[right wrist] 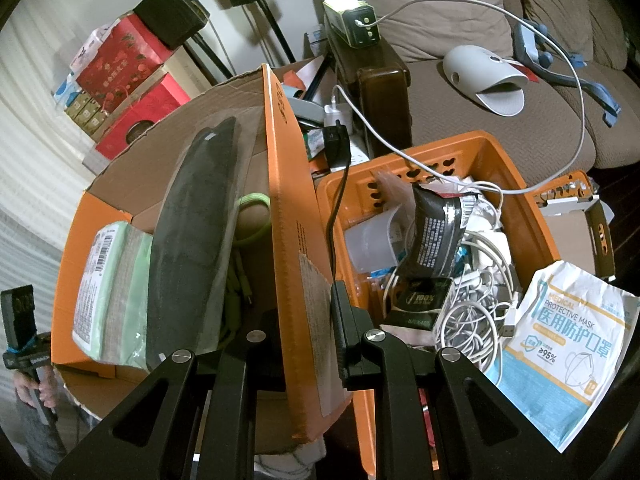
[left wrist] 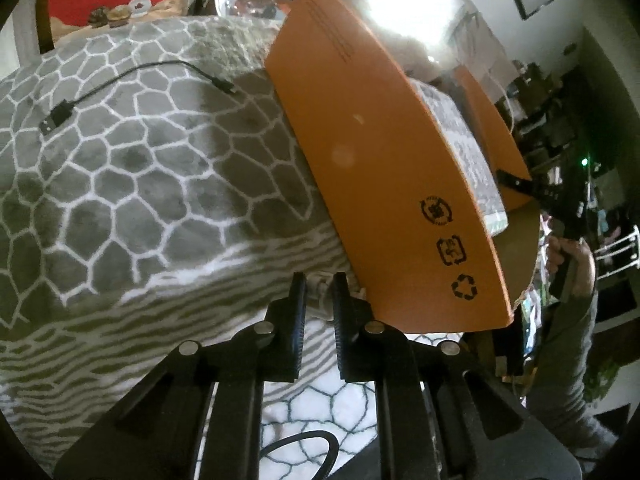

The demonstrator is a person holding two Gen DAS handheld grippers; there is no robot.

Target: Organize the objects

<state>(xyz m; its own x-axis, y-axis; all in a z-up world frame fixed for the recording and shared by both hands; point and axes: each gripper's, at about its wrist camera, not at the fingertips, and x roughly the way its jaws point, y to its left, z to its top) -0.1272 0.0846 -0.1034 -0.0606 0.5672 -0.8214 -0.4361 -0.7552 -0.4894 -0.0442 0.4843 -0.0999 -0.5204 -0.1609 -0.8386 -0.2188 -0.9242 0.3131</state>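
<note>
left gripper is nearly closed on a small pale object at its fingertips, what it is i can't tell, just left of the orange cardboard box on the grey patterned blanket. right gripper is clamped on that box's wall, long axis running away from it. black usb cable lies well up-left, so left hand is nearer.

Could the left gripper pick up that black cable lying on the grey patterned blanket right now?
Probably not at once. The black cable lies in the open on the blanket with nothing over it, but the left gripper has its jaws closed on something small and pale, so it would have to let go first.
</note>
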